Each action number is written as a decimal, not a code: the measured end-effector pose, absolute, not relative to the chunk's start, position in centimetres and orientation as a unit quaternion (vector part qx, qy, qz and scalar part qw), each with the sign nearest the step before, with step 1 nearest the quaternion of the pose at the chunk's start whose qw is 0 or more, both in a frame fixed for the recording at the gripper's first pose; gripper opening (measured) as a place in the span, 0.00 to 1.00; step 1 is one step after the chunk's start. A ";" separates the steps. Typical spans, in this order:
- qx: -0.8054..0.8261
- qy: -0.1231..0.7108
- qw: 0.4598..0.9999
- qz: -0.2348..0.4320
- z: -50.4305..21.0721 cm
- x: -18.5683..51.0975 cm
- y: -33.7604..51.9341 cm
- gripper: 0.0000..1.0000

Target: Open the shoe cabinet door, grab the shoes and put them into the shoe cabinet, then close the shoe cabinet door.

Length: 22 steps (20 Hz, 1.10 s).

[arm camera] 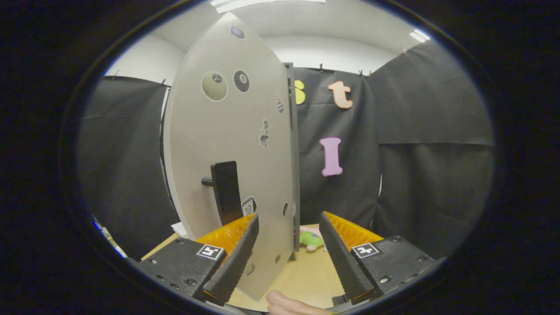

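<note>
The grey shoe cabinet door [236, 131] stands open and close in front of me, seen almost edge-on, with stickers on its face. Its black handle [225, 190] juts out just above my left finger. My gripper [288, 216] is open, and the door's free edge [295, 175] runs down between the two fingers without either one pressing on it. A small green and pink object [311, 239] lies on the wooden table [306, 275] just past the door's edge, partly hidden; I cannot tell what it is.
Black cloth walls close the booth behind and to both sides. A person's fingertip [288, 306] shows under the gripper at the table's near edge. Some white paper [180, 228] lies on the table left of the door.
</note>
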State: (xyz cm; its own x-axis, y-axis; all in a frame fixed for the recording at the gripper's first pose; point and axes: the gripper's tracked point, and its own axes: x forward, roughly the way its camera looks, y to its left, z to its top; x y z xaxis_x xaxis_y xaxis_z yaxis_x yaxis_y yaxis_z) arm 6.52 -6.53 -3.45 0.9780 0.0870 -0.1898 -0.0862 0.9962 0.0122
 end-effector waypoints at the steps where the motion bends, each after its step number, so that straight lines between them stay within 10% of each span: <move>1: 0.000 0.092 0.995 0.049 -3.5 6.8 -5.6 0.92; 22: -0.025 0.088 0.991 0.097 -6.2 2.9 1.7 0.99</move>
State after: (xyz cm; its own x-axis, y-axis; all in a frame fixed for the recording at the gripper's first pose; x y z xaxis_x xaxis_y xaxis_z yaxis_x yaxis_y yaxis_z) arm 2.87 1.72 -6.24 0.9655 0.1888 -0.1794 -0.1976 0.9798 -0.0322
